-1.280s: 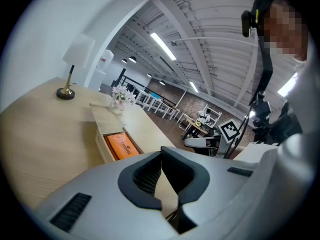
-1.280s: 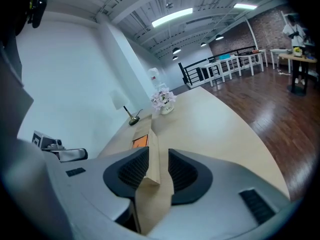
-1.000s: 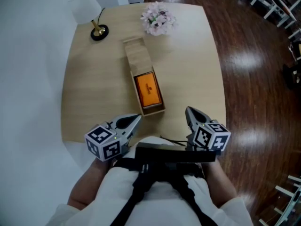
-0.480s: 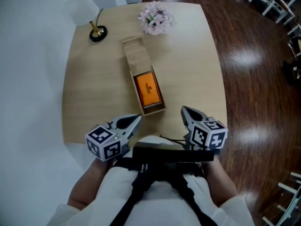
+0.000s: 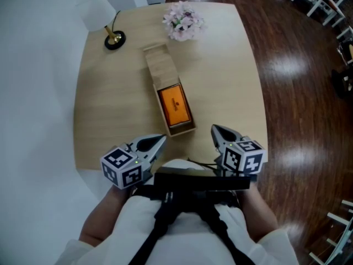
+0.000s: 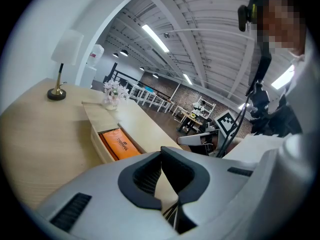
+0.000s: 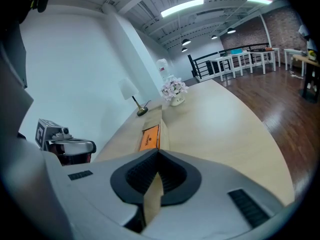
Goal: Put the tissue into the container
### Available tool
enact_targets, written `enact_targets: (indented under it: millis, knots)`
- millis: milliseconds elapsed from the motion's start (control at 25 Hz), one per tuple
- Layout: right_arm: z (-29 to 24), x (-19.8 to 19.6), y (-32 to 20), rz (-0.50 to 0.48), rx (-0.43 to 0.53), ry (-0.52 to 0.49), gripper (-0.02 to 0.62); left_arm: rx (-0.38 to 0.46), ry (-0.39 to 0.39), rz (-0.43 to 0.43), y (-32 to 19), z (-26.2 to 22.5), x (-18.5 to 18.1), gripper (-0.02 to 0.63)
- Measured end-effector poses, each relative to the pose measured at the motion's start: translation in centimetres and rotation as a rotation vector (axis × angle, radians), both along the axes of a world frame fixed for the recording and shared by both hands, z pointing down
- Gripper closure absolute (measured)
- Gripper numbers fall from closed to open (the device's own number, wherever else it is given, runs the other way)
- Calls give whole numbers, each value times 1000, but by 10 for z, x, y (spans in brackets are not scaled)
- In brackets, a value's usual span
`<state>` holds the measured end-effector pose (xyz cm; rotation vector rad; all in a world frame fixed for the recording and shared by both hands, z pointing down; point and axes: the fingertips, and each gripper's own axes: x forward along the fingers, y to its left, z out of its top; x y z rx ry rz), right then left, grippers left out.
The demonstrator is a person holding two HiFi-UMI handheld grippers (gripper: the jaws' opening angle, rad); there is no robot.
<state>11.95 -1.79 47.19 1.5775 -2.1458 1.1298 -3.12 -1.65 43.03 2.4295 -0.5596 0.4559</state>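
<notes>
We are holding the left gripper (image 5: 161,138) and right gripper (image 5: 214,128) closed, empty, at the table's (image 5: 226,70) near edge; box (image 5: 160,65) lying mid-table, floor (image 5: 300,87) gleaming beside.

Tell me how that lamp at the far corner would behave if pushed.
The lamp would probably tip easily: a wide shade sits atop a thin stem over a small round base. It looks light, so a nudge low down might slide it on the smooth table.
</notes>
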Motion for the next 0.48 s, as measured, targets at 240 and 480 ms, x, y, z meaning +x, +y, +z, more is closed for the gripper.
enact_targets:
  millis: [240,480]
  knots:
    - [-1,-4,-5,-9,-4,4,609,1,0,-5,-3,-1,-3,614]
    - [-2,-10,-9,-24,-13,14,609,1,3,-15,-7,-3,-8,614]
